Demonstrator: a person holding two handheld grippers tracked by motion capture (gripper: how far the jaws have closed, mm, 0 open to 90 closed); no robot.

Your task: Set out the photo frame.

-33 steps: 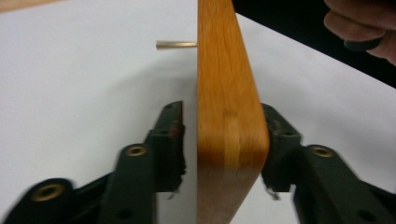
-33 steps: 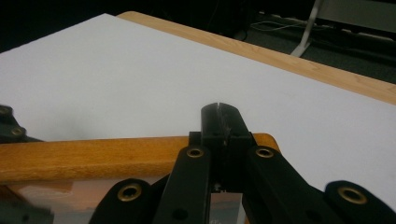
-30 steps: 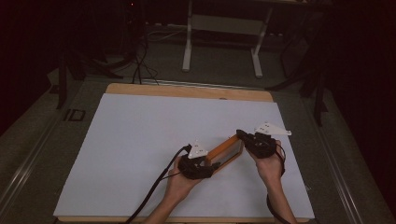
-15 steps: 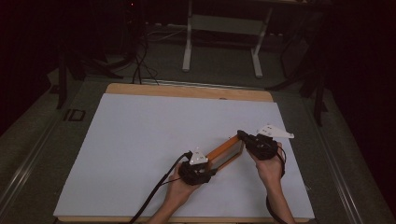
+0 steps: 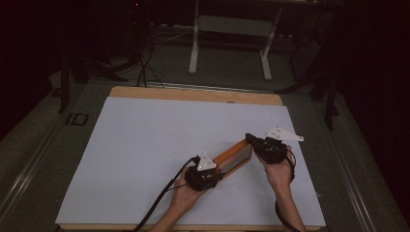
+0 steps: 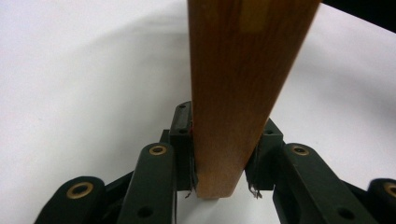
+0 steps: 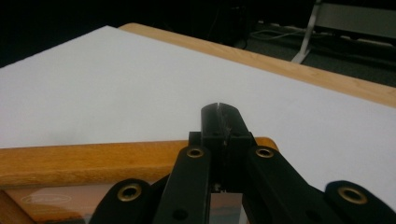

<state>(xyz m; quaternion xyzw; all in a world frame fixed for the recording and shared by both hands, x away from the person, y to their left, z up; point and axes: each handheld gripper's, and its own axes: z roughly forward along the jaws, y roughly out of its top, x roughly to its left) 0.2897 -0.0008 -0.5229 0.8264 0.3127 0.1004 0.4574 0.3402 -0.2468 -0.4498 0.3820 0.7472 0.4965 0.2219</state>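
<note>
My left gripper (image 5: pixel 209 173) clamps the near end of the wooden frame (image 5: pixel 233 157) and my right gripper (image 5: pixel 263 146), jaws pressed together on its far corner (glass side visible below), shares the load, so I judge it rides level over the white sheet (image 5: pixel 145 145).

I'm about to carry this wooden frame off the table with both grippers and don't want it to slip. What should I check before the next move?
1. Left gripper clamped on the wooden frame: ok, its jaws press both faces of the bar end.
2. Right gripper gripping the frame: cannot tell; its jaws meet tip to tip above the rail, with no wood seen between them.
3. Grips at opposite ends: ok in the high view.
4. White table surface near the frame free of obstacles: ok.
5. Left gripper's cable away from the frame: ok, it trails back toward the person.
</note>
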